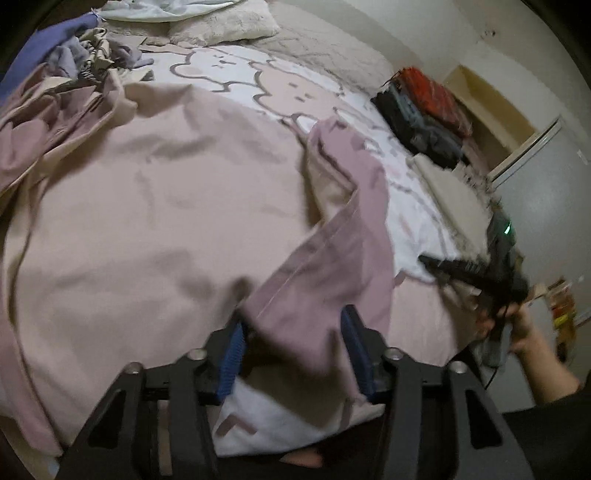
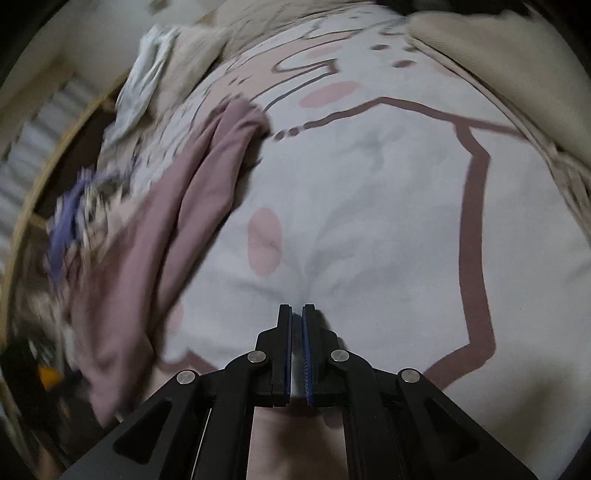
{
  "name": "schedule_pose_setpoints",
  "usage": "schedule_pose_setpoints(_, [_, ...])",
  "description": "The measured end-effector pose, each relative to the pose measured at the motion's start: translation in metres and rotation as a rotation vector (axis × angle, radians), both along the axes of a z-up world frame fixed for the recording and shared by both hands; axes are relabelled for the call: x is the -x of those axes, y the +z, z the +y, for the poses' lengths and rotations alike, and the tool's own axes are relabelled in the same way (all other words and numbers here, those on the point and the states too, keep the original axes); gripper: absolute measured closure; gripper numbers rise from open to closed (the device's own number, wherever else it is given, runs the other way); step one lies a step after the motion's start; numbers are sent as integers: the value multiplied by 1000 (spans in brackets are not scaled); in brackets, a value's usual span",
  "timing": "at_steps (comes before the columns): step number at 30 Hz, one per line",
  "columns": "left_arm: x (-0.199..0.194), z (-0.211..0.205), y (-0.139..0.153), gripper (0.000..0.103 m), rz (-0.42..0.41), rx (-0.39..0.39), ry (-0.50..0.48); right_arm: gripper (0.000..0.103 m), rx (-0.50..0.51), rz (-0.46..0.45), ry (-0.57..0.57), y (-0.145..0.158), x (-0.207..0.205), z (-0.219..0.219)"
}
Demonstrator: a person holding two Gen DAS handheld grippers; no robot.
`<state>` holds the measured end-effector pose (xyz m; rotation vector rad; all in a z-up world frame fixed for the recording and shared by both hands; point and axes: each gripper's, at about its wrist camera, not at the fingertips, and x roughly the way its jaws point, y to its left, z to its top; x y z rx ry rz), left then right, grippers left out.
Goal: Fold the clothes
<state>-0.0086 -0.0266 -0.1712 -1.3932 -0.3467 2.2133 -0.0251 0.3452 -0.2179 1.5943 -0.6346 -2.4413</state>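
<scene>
In the left wrist view the left tool sits at the bottom centre of the frame with its blue-padded jaws apart, and a mauve garment runs down between them from the middle right of the frame; the picture is blurred there, so whether the pads touch the cloth cannot be told. The garment lies over a broad beige sheet that fills the left and centre of the frame, spread on the bed, whose cover shows a white and pink cartoon print in the upper middle. A heap of clothes, blue, grey and mauve, is bunched in the upper left, just above the sheet, and a fluffy pillow lies at the top centre. At the right edge of that frame the right tool appears as a dark blurred shape gripped by a hand, well apart from the left tool. In the right wrist view the right tool is at the bottom centre, its jaws drawn together with only a thin slit between the pads, and the tips press against the white cover, which puckers in front of them. The mauve garment lies left of this tool, running from the upper middle to the lower left, not touching it.
</scene>
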Motion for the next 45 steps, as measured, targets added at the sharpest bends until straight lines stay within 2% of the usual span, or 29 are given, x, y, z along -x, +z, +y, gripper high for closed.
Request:
schedule_pose_setpoints(1, [2,4,1,79,1,-1,-12,98,-10,-13,0,-1,2,-1])
schedule_pose_setpoints(3, [2,14,5,94,15,6,-52,99,-31,-40,1,-2,6,-4])
schedule_pose_setpoints(6, [-7,31,13,97,53,14,-139,99,-55,-64,-18,-1,14,-6])
schedule_pose_setpoints(9, [-19,49,20,97,81,20,-242,98,-219,72,9,30,16,-23])
schedule_pose_setpoints(10, [-22,56,18,97,79,24,-277,93,-272,117,18,41,17,-29])
schedule_pose_setpoints(11, [-25,63,17,97,77,29,-312,83,-287,153,24,51,23,-32])
schedule_pose_setpoints(12, [-28,69,14,97,71,36,-340,45,-300,188,29,61,30,-34])
schedule_pose_setpoints(13, [-30,74,11,97,63,44,-363,16,-286,194,29,67,40,-34])
schedule_pose_setpoints(14, [-32,78,7,97,55,52,-387,15,-262,201,25,73,52,-33])
schedule_pose_setpoints(19, [-46,86,-11,97,17,107,-474,15,-183,155,48,85,125,-34])
schedule_pose_setpoints(20, [-47,83,-15,97,3,114,-477,15,-188,139,46,86,143,-36])
schedule_pose_setpoints(25, [-52,65,-32,100,-61,129,-453,15,-92,44,57,84,204,-50])
schedule_pose_setpoints(27, [-50,60,-28,100,-48,117,-436,17,-107,2,71,80,228,-62])
schedule_pose_setpoints(29, [-49,56,-23,100,-27,106,-419,24,-169,-17,112,76,250,-77])
schedule_pose_setpoints(34, [-45,46,-16,100,5,99,-387,26,-382,-81,191,50,295,-97])
schedule_pose_setpoints(36, [-44,43,-16,100,-1,98,-370,26,-390,-130,175,36,308,-88])
schedule_pose_setpoints(38, [-43,40,-17,100,-12,97,-355,26,-334,-186,162,20,314,-79])
schedule_pose_setpoints(39, [-43,40,-17,100,-16,99,-349,33,-279,-202,167,14,313,-78])
schedule_pose_setpoints(40, [-42,41,-17,100,-19,104,-345,49,-225,-217,171,8,311,-76])
schedule_pose_setpoints(41, [-41,41,-17,100,-20,108,-342,54,-207,-197,178,9,306,-77])
schedule_pose_setpoints(42, [-40,43,-16,100,-18,113,-341,71,-189,-178,186,10,301,-78])
schedule_pose_setpoints(43, [-40,45,-15,99,-8,123,-345,95,-171,-159,191,11,296,-78])
schedule_pose_setpoints(44, [-41,47,-13,98,7,136,-353,97,-154,-142,165,16,290,-70])
schedule_pose_setpoints(45, [-42,50,-11,90,22,150,-360,97,-137,-125,139,21,285,-62])
